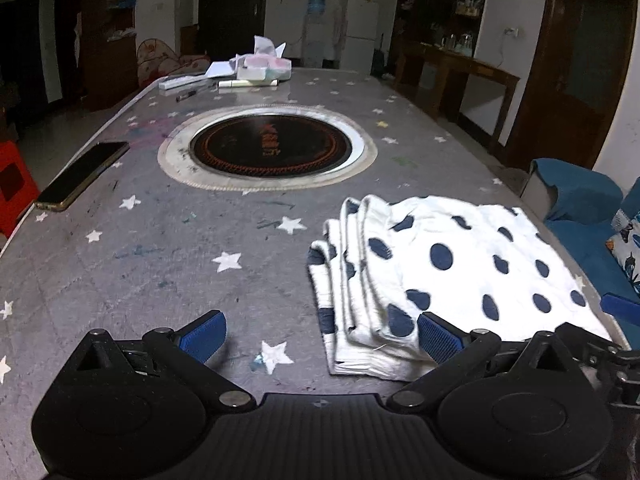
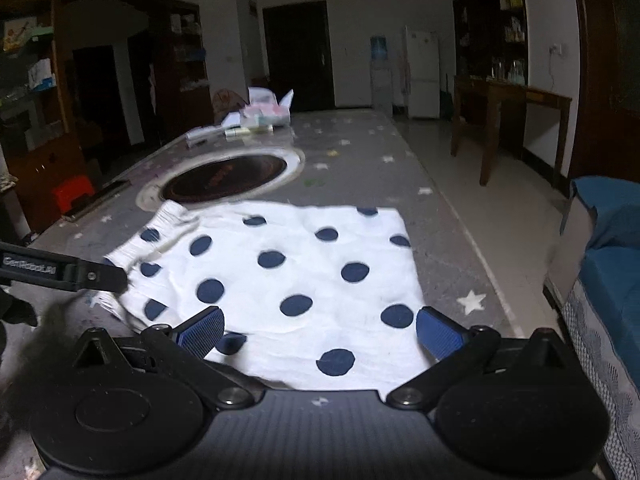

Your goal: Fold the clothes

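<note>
A white garment with navy dots [image 1: 452, 272] lies folded into a flat rectangle on the grey star-patterned table [image 1: 168, 248], its layered edges stacked at the left side. My left gripper [image 1: 320, 336] stands open just before its near left corner, nothing between the blue pads. In the right wrist view the same garment [image 2: 288, 272] spreads flat under my right gripper [image 2: 320, 332], which is open above its near edge. The other gripper's finger [image 2: 96, 276] shows at the garment's left edge in that view.
A round black hotplate [image 1: 266, 146] is set into the table's middle. A phone [image 1: 82, 176] lies near the left edge. Tissue packs, papers and pens [image 1: 256, 68] sit at the far end. A blue sofa [image 2: 612, 248] stands to the right, a red stool [image 1: 12, 184] to the left.
</note>
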### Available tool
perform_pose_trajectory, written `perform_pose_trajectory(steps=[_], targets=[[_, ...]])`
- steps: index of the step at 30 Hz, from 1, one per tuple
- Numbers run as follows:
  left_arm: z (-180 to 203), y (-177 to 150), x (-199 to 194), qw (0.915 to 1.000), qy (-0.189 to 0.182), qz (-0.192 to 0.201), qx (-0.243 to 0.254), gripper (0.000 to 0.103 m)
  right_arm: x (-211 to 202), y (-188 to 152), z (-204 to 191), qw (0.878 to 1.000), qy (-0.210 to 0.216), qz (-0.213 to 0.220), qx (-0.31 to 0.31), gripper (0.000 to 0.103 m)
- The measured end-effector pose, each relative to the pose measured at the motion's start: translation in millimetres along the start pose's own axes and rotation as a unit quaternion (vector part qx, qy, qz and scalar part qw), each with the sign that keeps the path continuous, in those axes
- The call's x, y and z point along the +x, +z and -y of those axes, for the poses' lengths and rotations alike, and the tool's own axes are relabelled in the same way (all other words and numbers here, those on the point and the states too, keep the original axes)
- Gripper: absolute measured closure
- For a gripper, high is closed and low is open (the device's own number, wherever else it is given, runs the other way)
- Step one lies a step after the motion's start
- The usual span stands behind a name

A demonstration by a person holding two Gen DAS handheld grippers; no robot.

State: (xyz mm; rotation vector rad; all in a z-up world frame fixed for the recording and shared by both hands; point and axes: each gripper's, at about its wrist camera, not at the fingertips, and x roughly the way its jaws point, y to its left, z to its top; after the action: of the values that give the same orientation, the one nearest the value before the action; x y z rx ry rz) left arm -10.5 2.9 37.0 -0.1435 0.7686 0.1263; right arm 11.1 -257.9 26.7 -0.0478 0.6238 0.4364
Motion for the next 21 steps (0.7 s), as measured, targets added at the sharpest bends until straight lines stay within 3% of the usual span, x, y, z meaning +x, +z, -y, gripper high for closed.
perform_pose_trajectory(steps=[5,21], targets=[[0,-3,4,1.0000,0.000,-0.008,0.003,0.000,13,-5,-3,1.000,-0.008,-0.026,-0.012,0.000],[11,-19,-20,0.9995,-0.014,-0.011,0.026,0.000,-19,-17,-11,1.000,-0.015,-0.015,-0.011,0.000]])
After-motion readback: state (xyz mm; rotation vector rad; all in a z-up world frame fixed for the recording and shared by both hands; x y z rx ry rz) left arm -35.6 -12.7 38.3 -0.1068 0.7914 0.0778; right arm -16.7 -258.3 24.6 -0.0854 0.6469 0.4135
